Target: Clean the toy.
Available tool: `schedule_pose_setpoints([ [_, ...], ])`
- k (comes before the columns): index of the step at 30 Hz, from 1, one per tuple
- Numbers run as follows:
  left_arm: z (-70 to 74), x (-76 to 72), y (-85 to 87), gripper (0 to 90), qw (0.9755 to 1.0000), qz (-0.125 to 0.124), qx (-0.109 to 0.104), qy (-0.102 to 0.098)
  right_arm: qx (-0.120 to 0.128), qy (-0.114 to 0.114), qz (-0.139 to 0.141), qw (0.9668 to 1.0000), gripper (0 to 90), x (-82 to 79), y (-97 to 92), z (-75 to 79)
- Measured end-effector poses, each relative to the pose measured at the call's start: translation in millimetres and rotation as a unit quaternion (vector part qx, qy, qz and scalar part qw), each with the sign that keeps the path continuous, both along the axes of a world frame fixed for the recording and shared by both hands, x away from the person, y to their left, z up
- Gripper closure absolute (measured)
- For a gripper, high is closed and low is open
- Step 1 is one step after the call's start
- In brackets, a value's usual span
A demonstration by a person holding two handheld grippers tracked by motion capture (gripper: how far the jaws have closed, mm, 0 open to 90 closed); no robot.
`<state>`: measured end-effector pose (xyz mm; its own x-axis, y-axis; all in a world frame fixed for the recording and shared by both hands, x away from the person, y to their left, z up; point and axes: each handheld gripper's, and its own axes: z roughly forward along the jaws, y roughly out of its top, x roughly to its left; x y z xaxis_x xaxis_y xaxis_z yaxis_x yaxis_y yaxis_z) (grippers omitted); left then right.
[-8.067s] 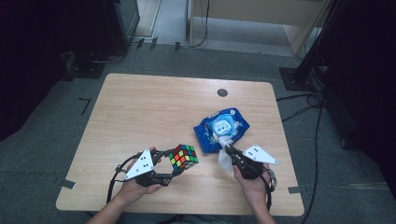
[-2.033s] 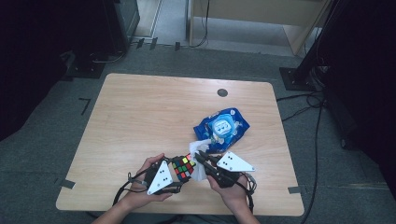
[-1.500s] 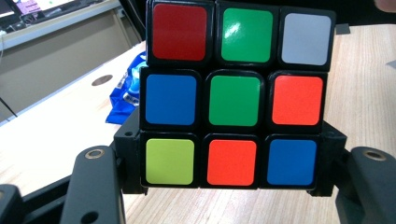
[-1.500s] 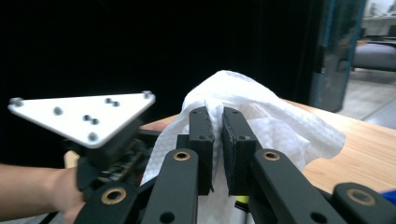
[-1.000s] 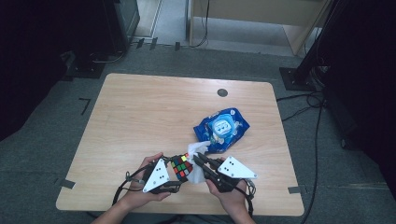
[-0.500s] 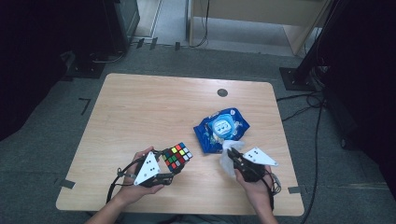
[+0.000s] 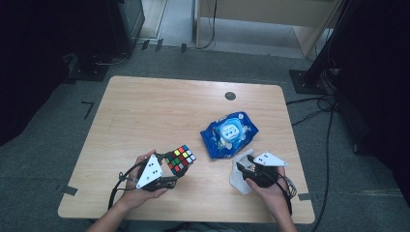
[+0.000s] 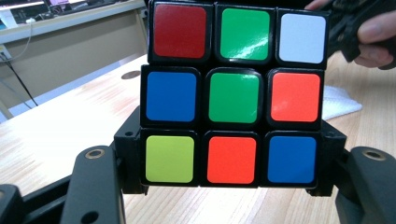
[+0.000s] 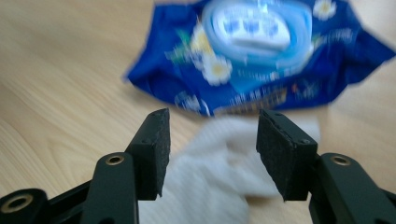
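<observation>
A scrambled Rubik's cube (image 7: 180, 159) is held just above the table at the front left, with my left gripper (image 7: 175, 168) shut on its sides. In the left gripper view the cube (image 8: 233, 93) stands close between the black jaws, left gripper (image 8: 231, 161). A crumpled white wipe (image 7: 239, 178) lies on the table at the front right. My right gripper (image 7: 247, 169) hovers over it; its jaws have just been opening. In the right gripper view the wipe (image 9: 219, 186) lies below and between the parted pads of the right gripper (image 9: 212, 154), which do not press on it.
A blue pack of wet wipes (image 7: 229, 134) with a pale lid lies right of centre, just beyond the wipe; it appears again as the blue pack (image 9: 252, 56). A dark round grommet (image 7: 230, 95) sits near the wooden table's (image 7: 145, 111) far edge. Cables trail on the floor at the right.
My right gripper has drawn away from the cube to the right and come down, and its jaws have parted, leaving the wipe on the table. The left gripper with the cube shifted slightly left.
</observation>
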<state>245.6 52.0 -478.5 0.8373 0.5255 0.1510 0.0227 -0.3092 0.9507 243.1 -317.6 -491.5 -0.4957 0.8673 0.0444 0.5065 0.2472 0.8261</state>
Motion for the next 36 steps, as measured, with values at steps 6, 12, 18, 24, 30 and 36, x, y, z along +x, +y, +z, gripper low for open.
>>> schedule_pose_setpoints([
  [6,-1.1,-1.1,-2.5,33.8,1.0,-0.001,0.001,0.0,0.1,-0.044,0.034,0.9934,40.9,-14.8,27.1,30.0],
  [12,-3.4,-7.3,-13.8,33.8,0.9999,-0.01,0.01,-0.009,0.188,-0.024,0.108,0.9761,26.4,-28.1,82.0,46.8],
  [18,-5.6,-16.9,-27.1,33.8,0.9988,-0.021,0.031,-0.032,0.235,0.016,0.109,0.9659,23.1,-28.2,115.6,51.6],
  [24,-6.4,-21.5,-32.2,33.8,0.998,-0.017,0.041,-0.045,0.241,0.047,0.078,0.9662,33.3,-26.5,118.9,45.3],
  [30,-6.3,-23.0,-35.7,33.8,0.9976,-0.012,0.044,-0.052,0.245,0.049,0.058,0.9664,34.2,-30.5,118.7,46.8],
  [36,-8.8,-23.3,-37.7,33.8,0.9969,-0.006,0.054,-0.057,0.245,0.054,0.045,0.9669,34.3,-31.4,120.1,44.8],
])
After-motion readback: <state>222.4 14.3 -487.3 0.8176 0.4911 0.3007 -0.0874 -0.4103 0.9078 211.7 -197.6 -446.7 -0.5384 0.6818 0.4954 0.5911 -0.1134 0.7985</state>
